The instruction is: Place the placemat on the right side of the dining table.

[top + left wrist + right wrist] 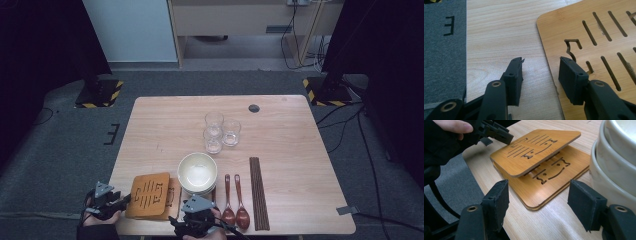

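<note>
Left tongs (121,201) at the near left corner of the surface (165,120), jaws part open and astride the left edge of the top mat (148,194); in the left gripper view one jaw is over the mat (599,37), the other over bare wood, and whether the pads actually press on the edge cannot be told. The right gripper view shows that top mat (534,150) tilted, its far edge raised off the lower mat (554,182), which lies flat on the surface just left of the bowls (616,165). Left tongs (496,133) sit at the top mat's far-left corner there. Right tongs (537,202) wide open, nothing between them, low over the near edge, aimed at the mats' near corner. Stacked bowls (197,174) just right of the mats, two spoons (235,200) and chopsticks (258,192) further right, three glasses (220,131) mid-surface.
</note>
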Motion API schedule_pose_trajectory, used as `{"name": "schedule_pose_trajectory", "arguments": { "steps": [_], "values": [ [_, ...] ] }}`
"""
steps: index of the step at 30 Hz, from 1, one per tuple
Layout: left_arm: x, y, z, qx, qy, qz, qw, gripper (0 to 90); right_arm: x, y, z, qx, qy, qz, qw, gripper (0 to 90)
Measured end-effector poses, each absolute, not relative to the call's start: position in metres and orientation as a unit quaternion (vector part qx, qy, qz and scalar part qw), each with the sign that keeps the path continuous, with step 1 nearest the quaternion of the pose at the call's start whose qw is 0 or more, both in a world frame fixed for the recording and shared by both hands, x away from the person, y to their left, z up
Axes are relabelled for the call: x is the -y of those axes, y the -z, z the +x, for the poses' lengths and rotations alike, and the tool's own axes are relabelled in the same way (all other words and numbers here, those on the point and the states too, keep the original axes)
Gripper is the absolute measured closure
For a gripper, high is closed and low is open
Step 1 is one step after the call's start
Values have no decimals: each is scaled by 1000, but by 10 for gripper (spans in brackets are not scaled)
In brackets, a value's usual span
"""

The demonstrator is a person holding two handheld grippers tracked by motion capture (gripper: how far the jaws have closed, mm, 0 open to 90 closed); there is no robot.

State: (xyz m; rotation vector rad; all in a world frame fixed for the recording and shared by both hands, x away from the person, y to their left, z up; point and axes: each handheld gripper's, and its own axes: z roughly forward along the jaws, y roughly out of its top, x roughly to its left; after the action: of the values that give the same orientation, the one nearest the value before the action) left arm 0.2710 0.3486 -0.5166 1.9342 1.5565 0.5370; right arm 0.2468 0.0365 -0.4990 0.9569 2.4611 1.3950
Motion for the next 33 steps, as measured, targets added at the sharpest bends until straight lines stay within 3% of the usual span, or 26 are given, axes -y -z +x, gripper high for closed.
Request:
{"name": "schedule_pose_trajectory", "arguments": {
  "steps": [33],
  "values": [
    [-349,517,271,-585,-201,727,298,544,-72,505,261,-816,-473,324,71,356]
  ]
}}
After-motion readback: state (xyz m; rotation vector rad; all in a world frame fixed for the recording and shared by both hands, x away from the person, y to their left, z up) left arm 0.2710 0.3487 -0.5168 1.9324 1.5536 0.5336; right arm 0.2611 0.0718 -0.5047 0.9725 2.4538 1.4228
